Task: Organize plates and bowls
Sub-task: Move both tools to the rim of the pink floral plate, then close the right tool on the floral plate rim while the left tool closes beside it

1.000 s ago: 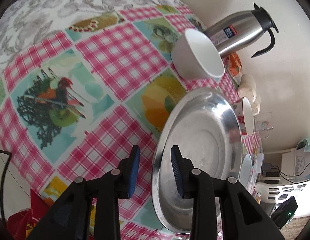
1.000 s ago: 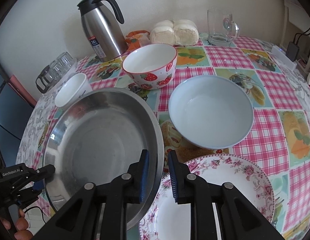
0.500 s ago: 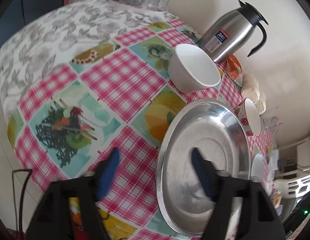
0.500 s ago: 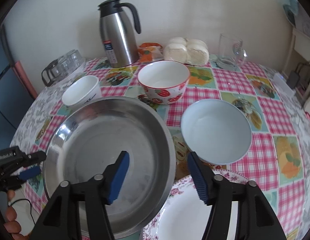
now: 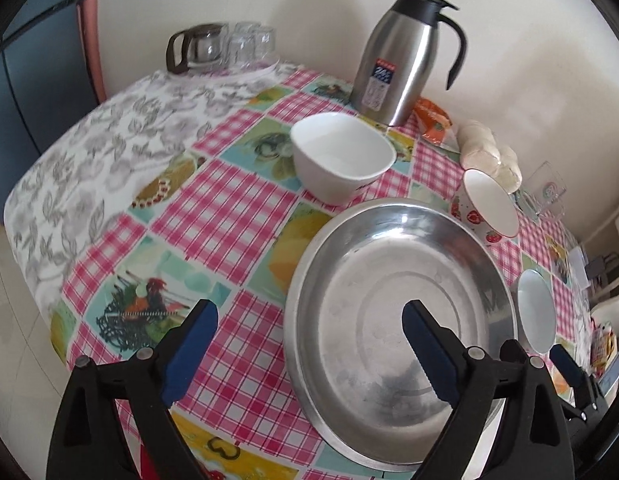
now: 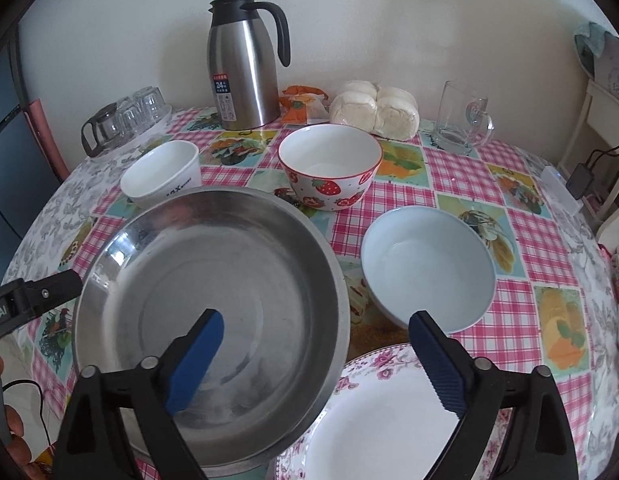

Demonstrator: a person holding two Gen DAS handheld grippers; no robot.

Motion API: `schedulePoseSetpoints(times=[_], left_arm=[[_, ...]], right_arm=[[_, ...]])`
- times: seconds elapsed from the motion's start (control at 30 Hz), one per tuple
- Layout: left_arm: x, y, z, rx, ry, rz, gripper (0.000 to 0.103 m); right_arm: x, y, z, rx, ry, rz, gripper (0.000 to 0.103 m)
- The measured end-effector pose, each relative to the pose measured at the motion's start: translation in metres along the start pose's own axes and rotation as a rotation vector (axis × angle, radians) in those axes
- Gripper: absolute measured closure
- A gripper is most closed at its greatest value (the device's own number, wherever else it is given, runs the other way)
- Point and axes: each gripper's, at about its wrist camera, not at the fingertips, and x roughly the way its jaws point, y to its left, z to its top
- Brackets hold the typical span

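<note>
Both grippers – left (image 5: 309, 354), right (image 6: 315, 354) – jaws just been opening, nothing between them. Steel pan (image 6: 209, 300) flat on table, rim overlapping floral plate (image 6: 389, 420). Pan's stiff, light, slick – pinch thin rim, expect slip. Plate's fragile.

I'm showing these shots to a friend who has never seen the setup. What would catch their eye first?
Probably the big steel pan, which fills the near left of the checked tablecloth and overlaps the rim of the floral plate. Next, the open blue-padded right gripper straddling the pan's edge, its jaws having just opened, gripping nothing. At the back, the tall steel thermos jug stands against the wall, with the strawberry bowl before it.
</note>
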Motion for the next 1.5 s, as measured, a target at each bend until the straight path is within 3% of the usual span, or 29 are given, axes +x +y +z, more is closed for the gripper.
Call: schedulePoseSetpoints(times=[0.07,0.3,0.37,0.63,0.77,0.9,1.0,1.1,1.27,1.43,1.5], left_arm=[[-0.005,-0.005,-0.002,0.013,-0.009,-0.016,0.009],[-0.040,-0.036,-0.007,0.101,-0.145,-0.136,0.007],[-0.047,-0.047,-0.011,0.127,-0.152,-0.186,0.007],[-0.051,-0.084,-0.026,0.155,-0.004,-0.457,0.007],[-0.055,-0.108,-0.041,0.236,0.050,-0.507,0.007],[-0.054,-0.126,-0.059,0.268,0.142,-0.575,0.007],[-0.049,-0.135,-0.072,0.290,0.208,-0.584,0.007],[-0.041,-0.142,-0.082,0.308,0.274,-0.577,0.007],[-0.025,-0.140,-0.092,0.263,0.381,-0.591,0.008],[-0.014,-0.132,-0.100,0.224,0.388,-0.528,0.009],[-0.009,-0.131,-0.103,0.209,0.398,-0.513,0.016]], right_arm=[[-0.003,-0.004,0.000,0.012,-0.008,0.001,0.000],[-0.023,-0.031,0.001,0.073,-0.074,-0.034,0.000],[-0.029,-0.041,0.001,0.094,-0.087,-0.055,0.000],[-0.047,-0.113,-0.007,0.283,-0.104,-0.145,0.000],[-0.053,-0.146,-0.019,0.376,-0.085,-0.151,0.000],[-0.041,-0.165,-0.033,0.451,0.010,-0.128,0.000],[-0.023,-0.169,-0.044,0.471,0.128,-0.133,0.000],[-0.014,-0.173,-0.053,0.495,0.182,-0.113,0.000],[-0.014,-0.173,-0.060,0.498,0.193,-0.092,0.006],[-0.008,-0.171,-0.061,0.486,0.217,-0.091,0.012],[-0.004,-0.172,-0.062,0.489,0.235,-0.083,0.016]])
